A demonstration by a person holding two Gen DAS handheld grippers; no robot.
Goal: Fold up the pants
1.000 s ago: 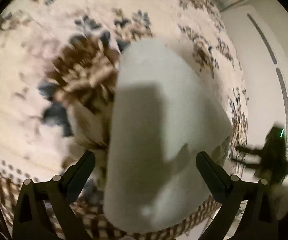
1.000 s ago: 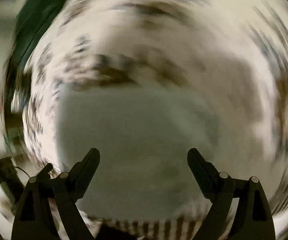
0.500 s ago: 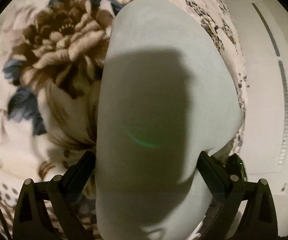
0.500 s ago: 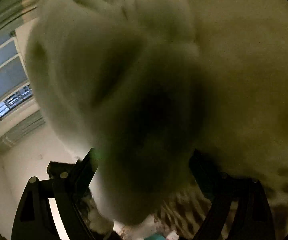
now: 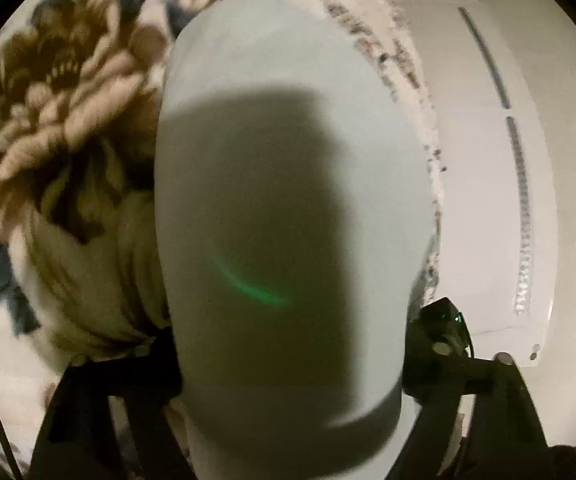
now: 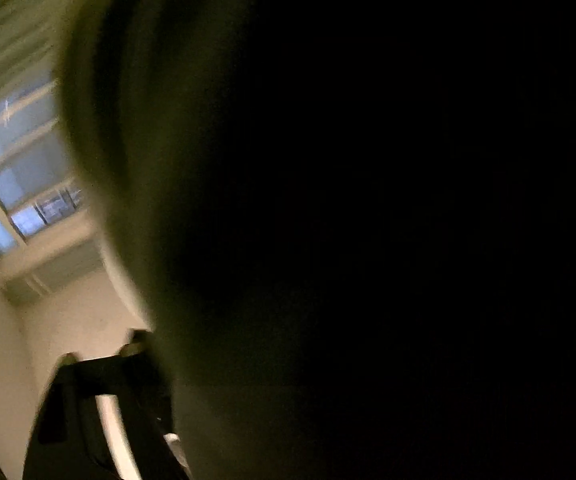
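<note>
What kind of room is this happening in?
Probably a bedroom at home: a floral blanket lies under the pale pants, with a white wall beside it and a window.

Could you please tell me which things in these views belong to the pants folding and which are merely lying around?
Part of the job:
pale pants
left gripper, whose jaws have just been closing, with the pants bunched between them

Just around:
floral blanket under the pants
white slotted panel beside the blanket
window, in the right wrist view
</note>
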